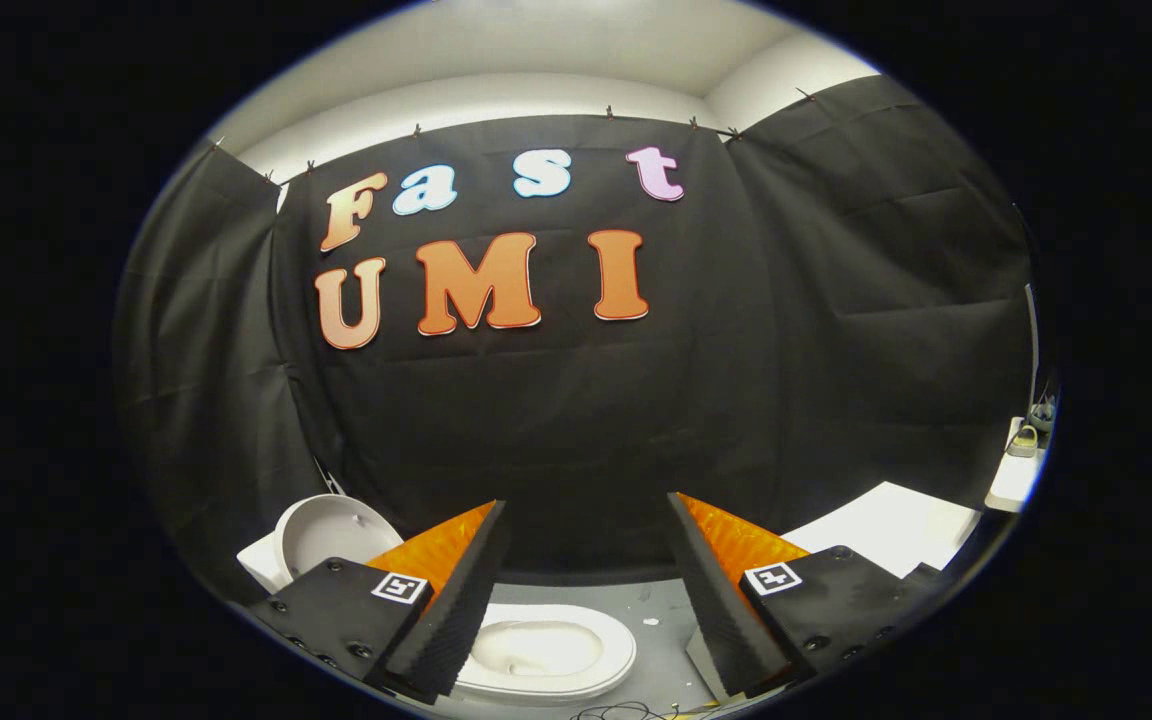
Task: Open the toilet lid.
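Gripper view: the gripper (586,590) hangs with its jaws wide apart and empty above the toilet (551,655). The toilet lid (331,535) stands raised behind the bowl, beyond the left finger. Grey floor (661,620) surrounds the toilet.

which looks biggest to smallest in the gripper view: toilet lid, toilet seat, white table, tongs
1. Tongs, open, holding nothing; closest to the camera, so their size is inflated.
2. Toilet seat, between and just below the fingers, partly hidden.
3. White table and toilet lid, raised upright: look alike, both partly hidden, so unranked.
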Tool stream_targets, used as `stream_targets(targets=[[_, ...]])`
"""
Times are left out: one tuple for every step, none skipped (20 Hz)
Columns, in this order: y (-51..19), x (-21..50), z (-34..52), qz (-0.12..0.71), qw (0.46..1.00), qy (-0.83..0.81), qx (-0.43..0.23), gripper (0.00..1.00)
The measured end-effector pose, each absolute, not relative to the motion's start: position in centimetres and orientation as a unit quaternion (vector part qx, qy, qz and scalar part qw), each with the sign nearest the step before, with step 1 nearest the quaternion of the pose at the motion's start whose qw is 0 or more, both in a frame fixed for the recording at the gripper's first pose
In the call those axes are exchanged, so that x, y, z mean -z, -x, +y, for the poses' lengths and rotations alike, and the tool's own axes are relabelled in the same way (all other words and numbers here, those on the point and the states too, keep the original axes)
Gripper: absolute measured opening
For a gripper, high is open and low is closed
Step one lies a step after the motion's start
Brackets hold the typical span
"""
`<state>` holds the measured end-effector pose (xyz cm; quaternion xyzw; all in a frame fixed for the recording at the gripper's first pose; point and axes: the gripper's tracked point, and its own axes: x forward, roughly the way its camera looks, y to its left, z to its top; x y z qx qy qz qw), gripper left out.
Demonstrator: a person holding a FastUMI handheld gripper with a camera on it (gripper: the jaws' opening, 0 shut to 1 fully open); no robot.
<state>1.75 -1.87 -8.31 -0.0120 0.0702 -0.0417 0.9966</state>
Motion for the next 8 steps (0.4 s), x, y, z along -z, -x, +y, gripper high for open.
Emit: stream_targets(targets=[[-1.74, 8.43, -2.01, 0.071, 0.997, 0.01, 0.042, 0.99], [-1.67, 8.53, -2.01, 0.071, 0.997, 0.008, 0.042, 0.99], [-1.64, 8.52, -2.1, 0.071, 0.997, 0.007, 0.042, 0.99], [-1.57, 8.45, -2.15, 0.07, 0.997, 0.006, 0.041, 0.99], [-1.59, 8.32, -2.16, 0.068, 0.997, 0.006, 0.041, 0.99], [-1.51, 8.17, -2.17, 0.066, 0.997, 0.007, 0.041, 0.99], [-1.58, 8.01, -2.16, 0.064, 0.997, 0.008, 0.041, 0.99], [-1.55, 7.85, -2.13, 0.062, 0.997, 0.008, 0.04, 0.99]])
